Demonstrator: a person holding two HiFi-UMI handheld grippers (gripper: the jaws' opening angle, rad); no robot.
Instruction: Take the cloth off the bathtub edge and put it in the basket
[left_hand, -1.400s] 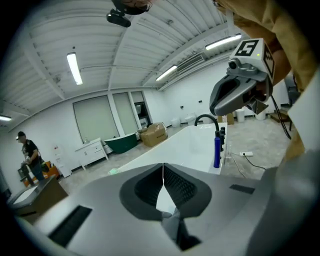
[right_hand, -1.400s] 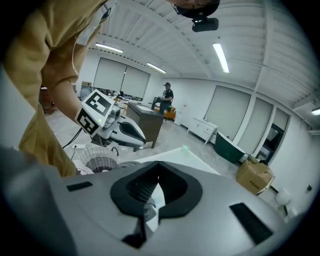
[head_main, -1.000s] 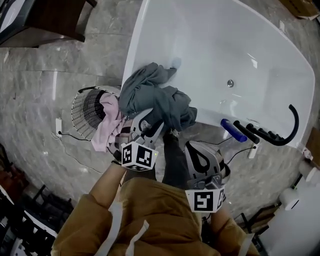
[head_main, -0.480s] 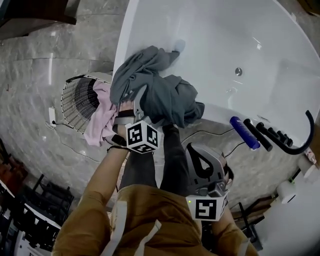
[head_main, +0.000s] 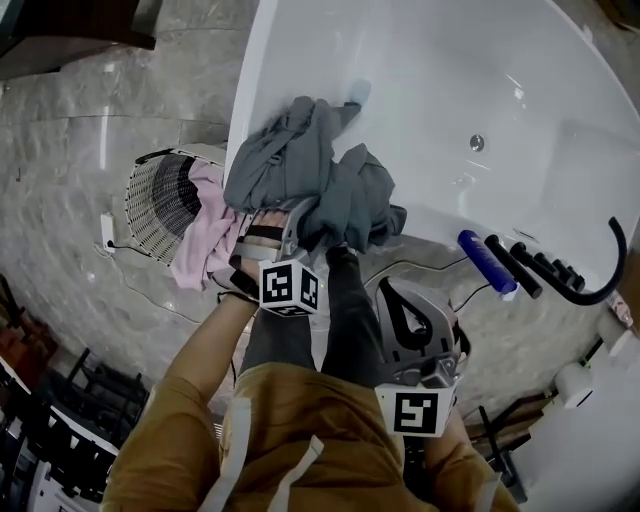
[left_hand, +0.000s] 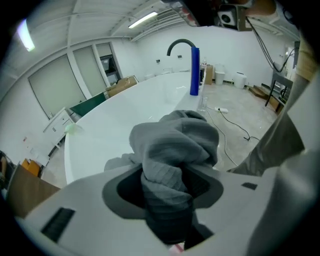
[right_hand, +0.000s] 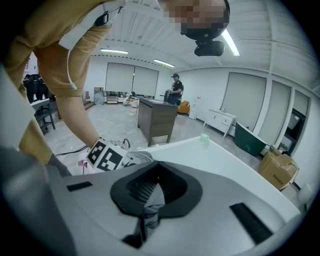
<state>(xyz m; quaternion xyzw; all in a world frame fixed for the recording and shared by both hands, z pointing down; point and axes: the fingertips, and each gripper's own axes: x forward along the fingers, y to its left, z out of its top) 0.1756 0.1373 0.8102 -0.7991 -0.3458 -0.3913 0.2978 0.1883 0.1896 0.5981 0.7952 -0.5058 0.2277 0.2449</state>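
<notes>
A crumpled grey cloth (head_main: 305, 175) lies over the near rim of the white bathtub (head_main: 450, 70). My left gripper (head_main: 290, 222) reaches into the cloth's lower edge. Its jaws have just been closing and now pinch a thick fold of the grey cloth (left_hand: 172, 150) in the left gripper (left_hand: 167, 185) view. The wire basket (head_main: 152, 205) stands on the floor left of the tub, with a pink cloth (head_main: 205, 235) hanging over its side. My right gripper (head_main: 388, 292) hangs lower right by the person's legs, shut with nothing held, and the right gripper (right_hand: 150, 200) view shows its jaws together.
A black curved faucet (head_main: 603, 275) and a blue handle (head_main: 487, 262) stand at the tub's right end. A cable (head_main: 150, 300) runs across the marble floor. Dark furniture (head_main: 70, 25) sits at the upper left, and a black rack (head_main: 60, 420) at the lower left.
My left gripper came down onto the cloth with jaws wide, then closed on a fold, bunching it. The right gripper sank slightly.
</notes>
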